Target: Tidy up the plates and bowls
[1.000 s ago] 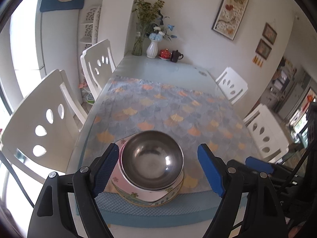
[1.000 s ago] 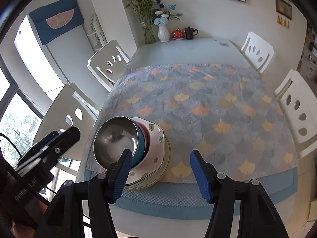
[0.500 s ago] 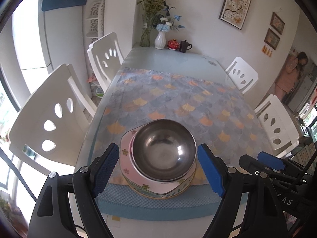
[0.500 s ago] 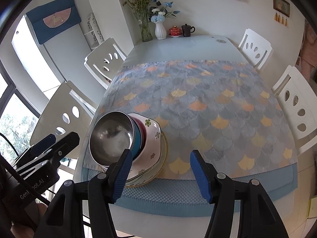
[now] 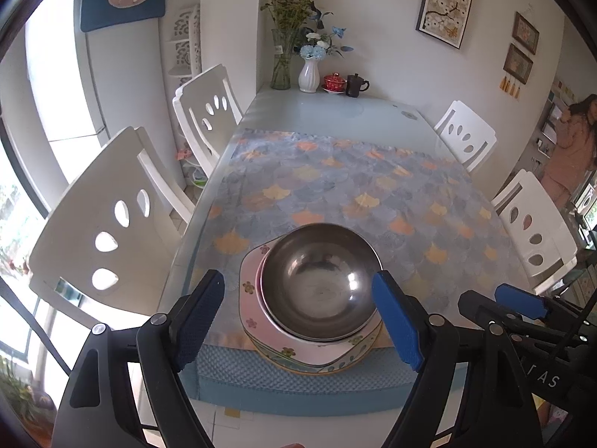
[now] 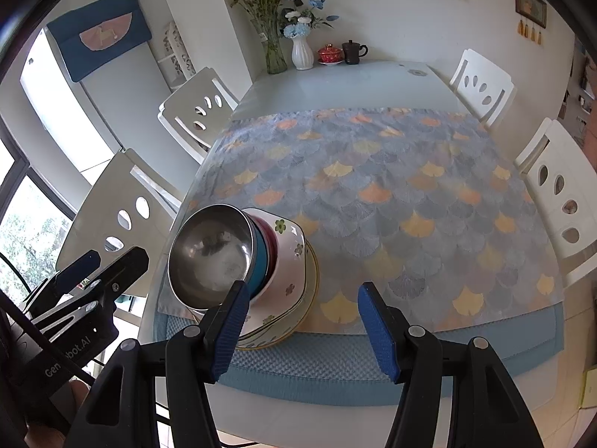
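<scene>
A steel bowl (image 5: pixel 321 283) tops a stack near the table's front left edge. Under it the right wrist view shows the steel bowl (image 6: pixel 211 257), a blue bowl (image 6: pixel 259 265), a red bowl (image 6: pixel 269 240), a white flowered dish (image 6: pixel 293 261) and a yellow-rimmed plate (image 6: pixel 298 317). The flowered dish (image 5: pixel 253 310) also shows in the left wrist view. My left gripper (image 5: pixel 298 321) is open and empty, hovering above and in front of the stack. My right gripper (image 6: pixel 302 328) is open and empty, to the right of the stack.
A scale-patterned cloth (image 6: pixel 391 186) covers the glass table (image 6: pixel 335 86). Vases (image 5: pixel 309 74), a red lidded cup (image 5: pixel 332 83) and a dark mug (image 5: pixel 354 85) stand at the far end. White chairs (image 5: pixel 112 231) line both sides. A person (image 5: pixel 571 149) stands far right.
Both grippers have pulled back and up from the stack, staying open. The stack has not moved.
</scene>
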`<state>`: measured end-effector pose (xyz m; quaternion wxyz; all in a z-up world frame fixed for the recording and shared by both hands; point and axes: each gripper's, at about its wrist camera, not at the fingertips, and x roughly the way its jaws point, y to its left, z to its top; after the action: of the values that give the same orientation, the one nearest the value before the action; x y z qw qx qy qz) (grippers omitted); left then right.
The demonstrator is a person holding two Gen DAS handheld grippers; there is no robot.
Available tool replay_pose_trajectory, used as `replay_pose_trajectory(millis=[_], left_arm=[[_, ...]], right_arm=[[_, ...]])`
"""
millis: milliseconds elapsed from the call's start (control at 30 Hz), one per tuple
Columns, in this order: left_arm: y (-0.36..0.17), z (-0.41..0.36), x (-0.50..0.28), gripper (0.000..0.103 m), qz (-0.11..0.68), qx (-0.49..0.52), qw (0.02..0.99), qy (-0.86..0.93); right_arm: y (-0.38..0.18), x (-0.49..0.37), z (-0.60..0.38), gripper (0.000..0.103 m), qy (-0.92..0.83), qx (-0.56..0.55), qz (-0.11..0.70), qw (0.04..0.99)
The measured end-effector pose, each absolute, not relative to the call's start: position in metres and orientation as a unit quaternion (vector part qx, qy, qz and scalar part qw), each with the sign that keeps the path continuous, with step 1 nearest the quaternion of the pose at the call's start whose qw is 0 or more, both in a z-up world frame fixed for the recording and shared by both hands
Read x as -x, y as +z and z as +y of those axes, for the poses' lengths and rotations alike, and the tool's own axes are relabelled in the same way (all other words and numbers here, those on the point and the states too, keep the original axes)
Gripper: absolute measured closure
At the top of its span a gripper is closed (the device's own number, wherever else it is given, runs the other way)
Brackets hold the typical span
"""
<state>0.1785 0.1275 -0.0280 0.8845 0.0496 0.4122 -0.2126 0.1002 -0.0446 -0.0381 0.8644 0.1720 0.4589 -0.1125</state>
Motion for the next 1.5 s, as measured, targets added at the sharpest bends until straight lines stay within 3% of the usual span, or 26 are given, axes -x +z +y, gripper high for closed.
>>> replay_pose_trajectory(millis=[1067,1500], left_arm=[[-0.014,0.131,-0.178,0.023,0.424,-0.052,0.88,-0.207],[-0.004,0.123,-0.168,0.023,0.417,-0.098,0.884,-0.187]], right_arm=[[-0.039,-0.101,-0.042,0.045,-0.124,-0.147,0.457,0.868],[-0.04,-0.091,-0.048,0.045,-0.127,-0.161,0.458,0.865]])
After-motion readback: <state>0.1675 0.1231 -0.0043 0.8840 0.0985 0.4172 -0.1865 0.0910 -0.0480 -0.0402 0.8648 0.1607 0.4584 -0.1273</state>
